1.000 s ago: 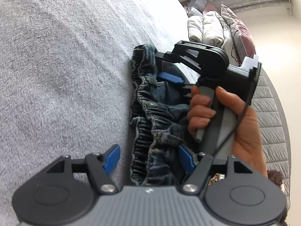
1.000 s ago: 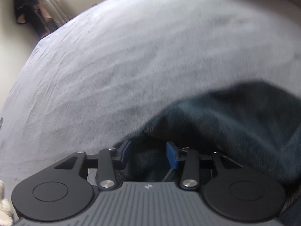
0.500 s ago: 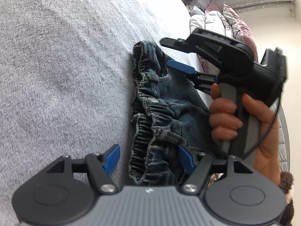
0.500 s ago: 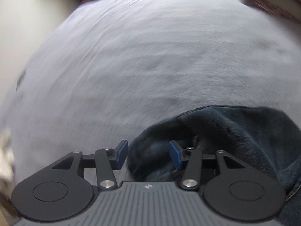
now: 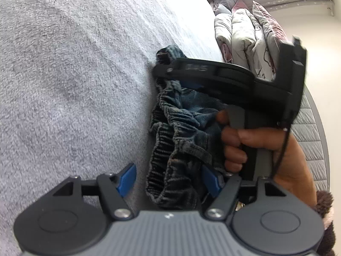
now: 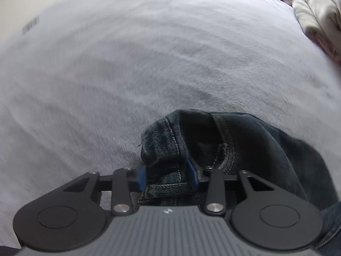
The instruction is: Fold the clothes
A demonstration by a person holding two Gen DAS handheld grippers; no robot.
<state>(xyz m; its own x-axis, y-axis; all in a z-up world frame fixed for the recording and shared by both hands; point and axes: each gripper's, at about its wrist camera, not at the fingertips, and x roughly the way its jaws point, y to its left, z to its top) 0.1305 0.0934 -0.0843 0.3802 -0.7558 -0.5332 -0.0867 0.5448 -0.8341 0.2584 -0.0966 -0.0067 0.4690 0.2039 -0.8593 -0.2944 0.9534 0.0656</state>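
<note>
Jeans [image 6: 170, 149] between closing right gripper [image 6: 168, 176] pads | left gripper [image 5: 169, 180] released, waistband between

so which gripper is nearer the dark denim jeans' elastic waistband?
Left. The left gripper straddles the dark denim jeans' elastic waistband, its jaws apart. The right gripper is closing on a stitched fold of the jeans further along.

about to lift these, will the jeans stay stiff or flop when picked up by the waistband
Probably floppy: the jeans already bunch and crease on the bed cover. The gathered waistband looks stretchy, so it may sag. The denim looks thick, likely weighty for such a small garment.
</note>
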